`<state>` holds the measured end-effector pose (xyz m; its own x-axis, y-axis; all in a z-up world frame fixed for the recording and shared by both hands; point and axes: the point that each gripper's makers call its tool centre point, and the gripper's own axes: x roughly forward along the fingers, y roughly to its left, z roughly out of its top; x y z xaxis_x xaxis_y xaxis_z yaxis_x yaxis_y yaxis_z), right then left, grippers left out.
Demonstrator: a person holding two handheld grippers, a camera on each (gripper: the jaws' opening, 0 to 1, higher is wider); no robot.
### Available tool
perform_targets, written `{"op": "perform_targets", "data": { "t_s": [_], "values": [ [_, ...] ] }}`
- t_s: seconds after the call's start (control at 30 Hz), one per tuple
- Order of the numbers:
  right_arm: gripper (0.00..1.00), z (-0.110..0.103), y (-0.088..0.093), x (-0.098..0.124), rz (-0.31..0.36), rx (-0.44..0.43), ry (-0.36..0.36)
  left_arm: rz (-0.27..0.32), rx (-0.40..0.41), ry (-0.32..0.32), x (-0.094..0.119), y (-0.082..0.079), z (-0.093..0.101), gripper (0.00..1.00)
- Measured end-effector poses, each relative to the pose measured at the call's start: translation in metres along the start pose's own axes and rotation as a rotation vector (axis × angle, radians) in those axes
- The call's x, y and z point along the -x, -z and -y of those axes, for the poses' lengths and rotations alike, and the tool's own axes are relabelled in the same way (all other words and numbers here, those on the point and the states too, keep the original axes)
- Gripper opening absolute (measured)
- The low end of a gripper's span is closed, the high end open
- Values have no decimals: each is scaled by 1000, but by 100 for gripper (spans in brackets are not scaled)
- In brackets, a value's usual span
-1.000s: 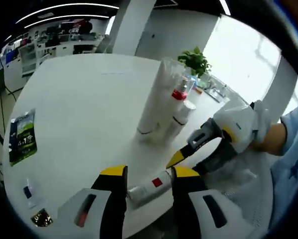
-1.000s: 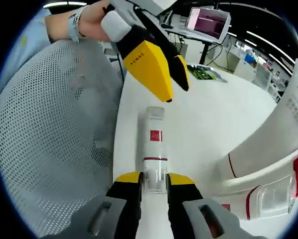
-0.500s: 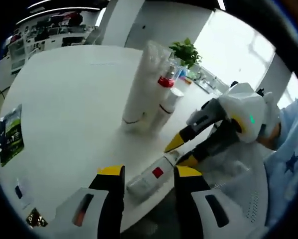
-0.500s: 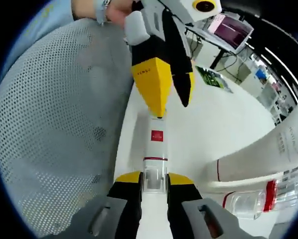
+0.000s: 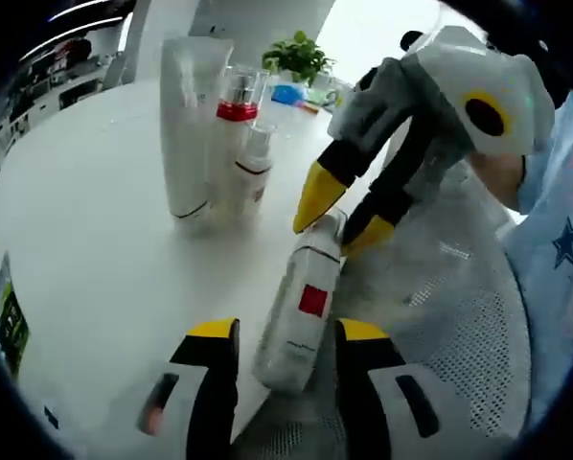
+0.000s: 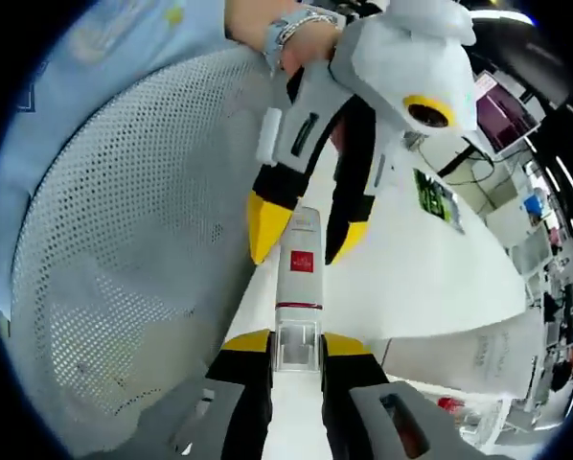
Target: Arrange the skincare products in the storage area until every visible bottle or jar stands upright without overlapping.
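A white bottle with a red square label (image 5: 301, 321) tilts at the white table (image 5: 95, 240) edge, its clear cap pinched by the right gripper (image 6: 295, 347) and its base straddled by the spread left gripper (image 5: 285, 335), which should steady that base while the cap is raised slowly toward upright.

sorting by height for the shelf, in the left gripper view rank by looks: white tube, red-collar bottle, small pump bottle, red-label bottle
1. white tube
2. red-collar bottle
3. small pump bottle

The red-label bottle looks about as long as the tube, but it lies much nearer the camera between both grippers, so its rank is unsure.
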<state>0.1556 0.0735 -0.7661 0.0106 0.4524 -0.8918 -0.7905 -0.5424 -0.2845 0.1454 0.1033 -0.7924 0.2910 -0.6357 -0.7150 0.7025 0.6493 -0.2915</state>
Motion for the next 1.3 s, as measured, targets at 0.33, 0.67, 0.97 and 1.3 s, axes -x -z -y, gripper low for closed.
{"op": "perform_targets", "data": {
  "t_s": [0.33,0.67,0.97,1.3],
  "values": [
    [13,4,-2,-3,-31,40,-8,6,-141,-6,2,-6,9,20],
    [26,62,3,26,222,-418,279,261,81,-49,30,-45,-12,19],
    [27,78,-2,46,643,-915,256,451,175,-99,55,-68,-32,19],
    [25,93,-28,58,900,-1166,194,480,31,-164,56,-77,-28,19]
  ]
}}
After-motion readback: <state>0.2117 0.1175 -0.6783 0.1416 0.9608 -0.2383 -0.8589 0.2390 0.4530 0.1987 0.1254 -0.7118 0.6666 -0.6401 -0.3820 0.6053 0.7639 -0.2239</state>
